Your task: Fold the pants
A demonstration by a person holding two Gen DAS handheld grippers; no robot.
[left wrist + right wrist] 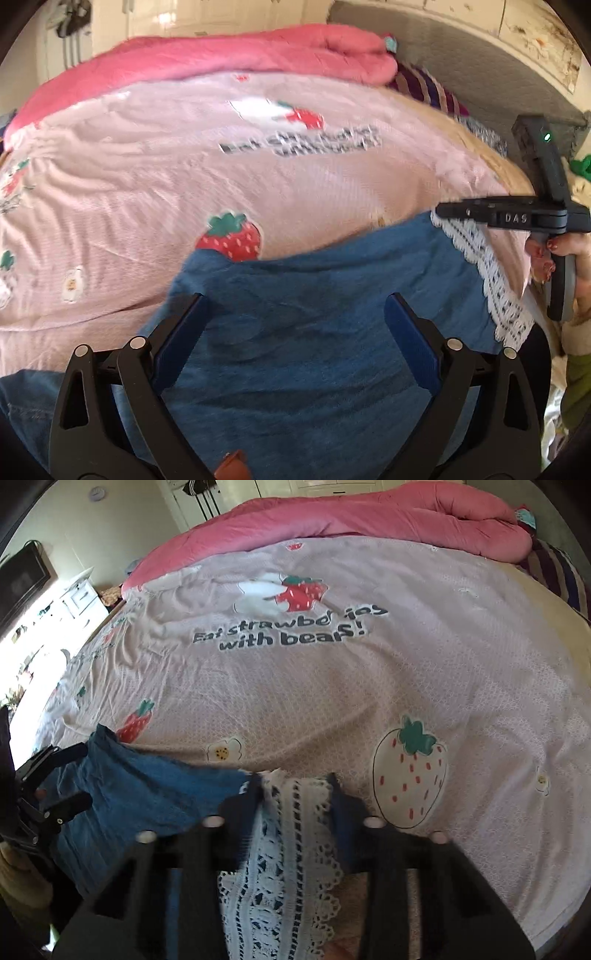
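Blue denim pants [314,314] with a white lace hem [476,254] lie at the near edge of a pink strawberry-print bedspread [184,177]. My left gripper [295,325] is open, its blue-padded fingers [177,343] spread above the denim. My right gripper [295,794] is blurred and has its fingers set around the lace hem [284,849]; the denim [147,794] stretches left toward the left gripper [55,786]. The right gripper also shows in the left wrist view [439,211], its tip at the lace.
A rolled pink duvet [351,517] lies along the far side of the bed. A striped dark cloth [554,568] sits at the far right. A white dresser [81,598] stands at the left. A grey headboard [461,55] is at the back right.
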